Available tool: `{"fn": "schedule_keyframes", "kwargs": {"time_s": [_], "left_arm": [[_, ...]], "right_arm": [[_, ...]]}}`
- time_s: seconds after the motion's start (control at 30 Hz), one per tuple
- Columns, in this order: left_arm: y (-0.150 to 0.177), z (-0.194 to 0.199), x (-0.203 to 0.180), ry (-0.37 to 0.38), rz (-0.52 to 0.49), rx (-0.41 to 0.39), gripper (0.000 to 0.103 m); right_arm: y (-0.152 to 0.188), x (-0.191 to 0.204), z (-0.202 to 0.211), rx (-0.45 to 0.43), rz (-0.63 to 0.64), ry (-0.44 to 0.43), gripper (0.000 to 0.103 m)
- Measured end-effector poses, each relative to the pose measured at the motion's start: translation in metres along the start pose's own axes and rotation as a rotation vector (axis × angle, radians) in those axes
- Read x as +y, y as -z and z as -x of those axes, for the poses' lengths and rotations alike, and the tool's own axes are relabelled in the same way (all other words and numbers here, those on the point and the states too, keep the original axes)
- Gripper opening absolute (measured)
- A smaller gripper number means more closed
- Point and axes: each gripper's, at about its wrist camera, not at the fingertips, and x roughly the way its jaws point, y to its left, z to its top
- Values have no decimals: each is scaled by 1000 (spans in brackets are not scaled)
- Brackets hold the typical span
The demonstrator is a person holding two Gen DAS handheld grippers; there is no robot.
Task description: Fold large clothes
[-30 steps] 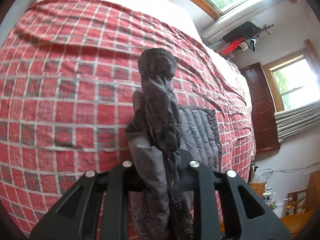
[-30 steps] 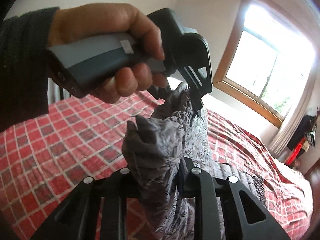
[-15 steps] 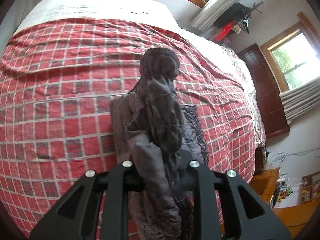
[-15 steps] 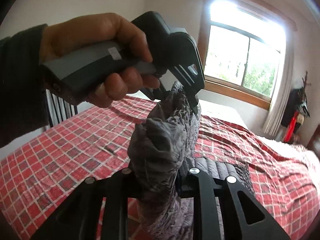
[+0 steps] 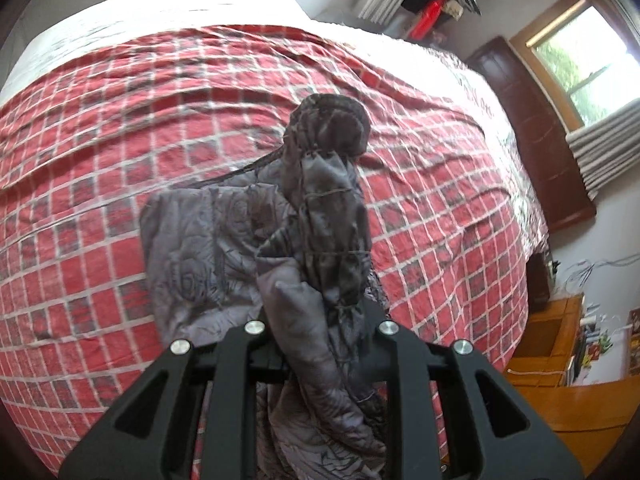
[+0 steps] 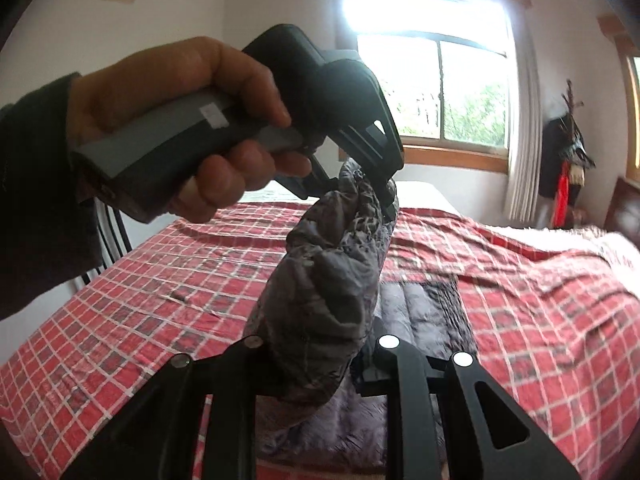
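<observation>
Right now you are gripping a gray quilted jacket (image 5: pixel 320 216) in both claws above a bed spread with a red checked blanket (image 5: pixel 100 128). Your left gripper (image 5: pixel 320 320) is clenching one bunched sleeve; your right gripper (image 6: pixel 316 352) is clenching another bunch. The jacket's lower part is lying on the blanket. Your left hand (image 6: pixel 180 120) is raising its gripper before a bright window (image 6: pixel 440 88)
</observation>
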Motion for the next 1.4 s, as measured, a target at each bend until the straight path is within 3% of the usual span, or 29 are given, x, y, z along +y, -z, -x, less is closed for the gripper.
{"fn": "schedule_keyframes", "kwargs": {"time_s": [0.4,0.53,0.73,0.83,0.87,0.97,1.0,1.07,1.13,1.3,1.4], "left_arm": [[2,-69,-40,-63,-40,61,21],[6,-94,-52,-106,-66,76,22],[6,-115,-57,-107,-79,73,29],[8,-118,-57,-54,-76,40,45],[9,-115,-56,-18,-71,19,54],[9,-96,-51,99,-30,-55,68],[9,-87,-49,120,-20,-82,70],[10,-63,-41,150,-15,-142,81],[17,-43,-34,187,-27,-171,84],[65,3,-3,309,-66,-278,87],[95,5,16,386,-53,-299,87]], "right_arm": [[38,-59,-3,71,-145,-2,22],[53,-78,-7,109,-211,-23,22],[74,-108,-15,164,-351,-101,22],[81,-120,-20,194,-422,-150,24],[84,-124,-21,203,-439,-163,24],[91,-137,-26,251,-519,-222,29],[93,-142,-28,272,-549,-247,32],[93,-154,-30,308,-603,-291,53],[87,-163,-27,332,-625,-364,58],[62,-190,-26,358,-690,-494,87],[46,-211,-50,395,-728,-499,89]]}}
